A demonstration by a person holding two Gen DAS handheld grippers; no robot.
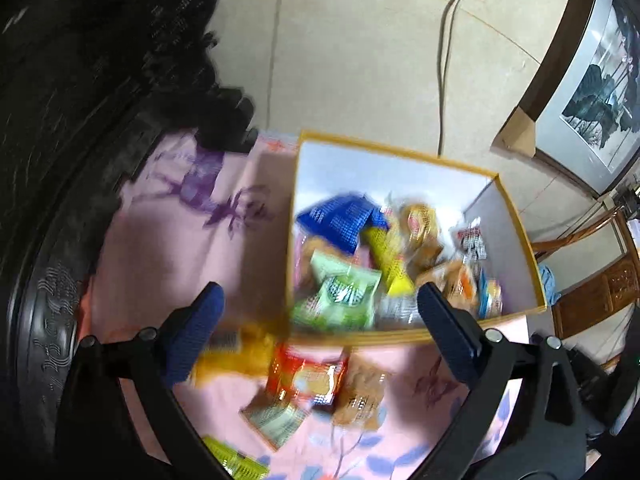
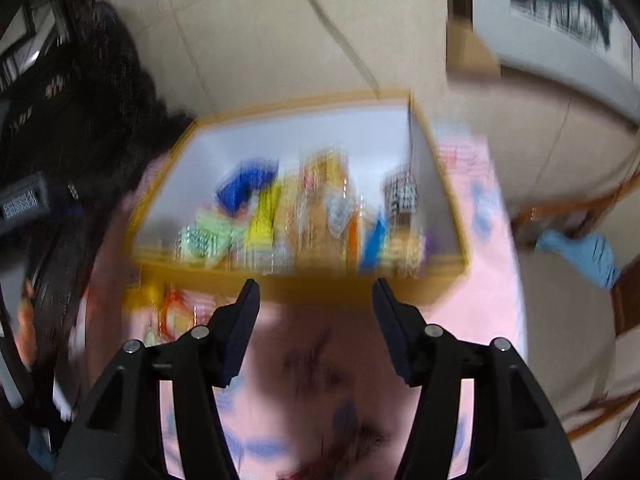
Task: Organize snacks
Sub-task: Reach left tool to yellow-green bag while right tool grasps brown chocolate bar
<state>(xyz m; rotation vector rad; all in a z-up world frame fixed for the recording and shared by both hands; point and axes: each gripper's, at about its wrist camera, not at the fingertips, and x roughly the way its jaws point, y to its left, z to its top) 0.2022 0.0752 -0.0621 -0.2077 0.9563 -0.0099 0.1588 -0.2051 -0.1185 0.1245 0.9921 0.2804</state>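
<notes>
On the left, the left tongs [image 1: 320, 316] stand wide apart with nothing between their blue pads, hanging over the pink flowered cloth [image 1: 168, 248] that covers the table. Just under them, outside the box, lie loose snacks: a blurred yellow packet [image 1: 240, 354], a red packet [image 1: 308, 372], a brown packet [image 1: 362, 396] and a green one [image 1: 236, 458] at the lower edge. Behind these sits the open white box with a yellow rim [image 1: 400, 152], holding a blue packet [image 1: 340, 216], a yellow packet [image 1: 390, 262], a green packet [image 1: 340, 294] and several brownish ones, heaped together. Further right, the right tongs [image 2: 316, 300] are partly parted and empty, just in front of the box's near wall [image 2: 320, 288]; that view is heavily blurred. A blue cloth [image 2: 580, 252] hangs on a wooden chair at the far right.
</notes>
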